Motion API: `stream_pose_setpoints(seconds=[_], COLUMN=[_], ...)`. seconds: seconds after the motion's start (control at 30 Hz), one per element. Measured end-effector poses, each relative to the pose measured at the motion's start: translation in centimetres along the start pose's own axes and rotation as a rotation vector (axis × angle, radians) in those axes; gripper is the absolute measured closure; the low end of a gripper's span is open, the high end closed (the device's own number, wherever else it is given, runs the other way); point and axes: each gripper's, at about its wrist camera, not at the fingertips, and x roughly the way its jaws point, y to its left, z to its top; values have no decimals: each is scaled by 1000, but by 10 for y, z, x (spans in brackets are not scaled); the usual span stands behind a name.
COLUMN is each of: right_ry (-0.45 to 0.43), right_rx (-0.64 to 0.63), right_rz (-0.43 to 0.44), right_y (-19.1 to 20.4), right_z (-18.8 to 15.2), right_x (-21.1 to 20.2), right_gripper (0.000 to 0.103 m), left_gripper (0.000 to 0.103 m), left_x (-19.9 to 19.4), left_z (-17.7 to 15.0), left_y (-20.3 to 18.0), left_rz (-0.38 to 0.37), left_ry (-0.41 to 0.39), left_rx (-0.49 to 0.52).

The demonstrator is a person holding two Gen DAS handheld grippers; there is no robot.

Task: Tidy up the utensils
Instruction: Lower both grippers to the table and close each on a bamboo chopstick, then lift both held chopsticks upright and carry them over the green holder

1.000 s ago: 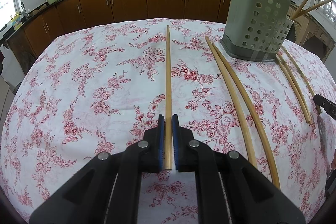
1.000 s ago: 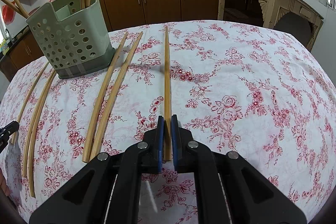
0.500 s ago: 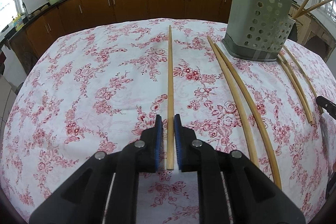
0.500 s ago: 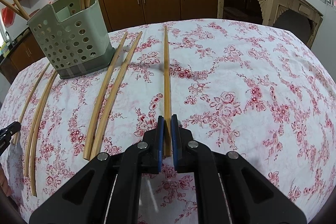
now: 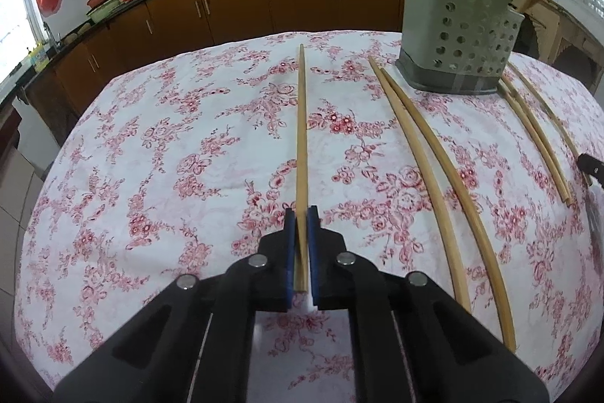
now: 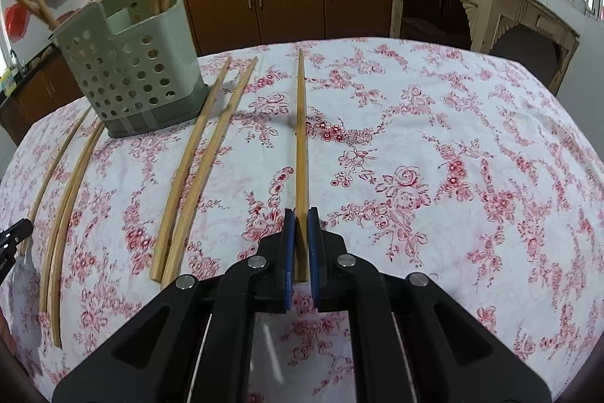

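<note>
Each gripper pinches one chopstick at its near end: the left gripper [image 5: 301, 244] holds a chopstick [image 5: 301, 123], the right gripper [image 6: 301, 244] another chopstick [image 6: 301, 138]. Probably this end grip lets the far tips enter the holder [image 6: 132, 70], which stands on the table [image 6: 453, 138].

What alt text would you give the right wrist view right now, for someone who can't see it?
The right gripper is shut on the near end of a wooden chopstick that points away across a floral tablecloth. To its left lie two more chopsticks, then a perforated green utensil holder with chopsticks standing in it.
</note>
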Motion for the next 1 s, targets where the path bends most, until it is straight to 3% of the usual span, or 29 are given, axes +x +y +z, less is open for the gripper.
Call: stream_pose_setpoints(seconds=[0.37, 0.63, 1.0], right_ry=[-123, -246, -427], right_rx=[-11, -5, -3], right_rz=[11, 8, 41], right_y=[-7, -15, -20], right_z=[3, 16, 51], right_x=[-52, -95, -155], right_gripper=[96, 96, 96], left_gripper=[95, 96, 96], left_x=[-31, -86, -155], left_z=[-6, 6, 48], left_y=[1, 9, 26], left_rz=[-12, -12, -58], left_ry=[-50, -196, -390], left_rx=[27, 57, 24])
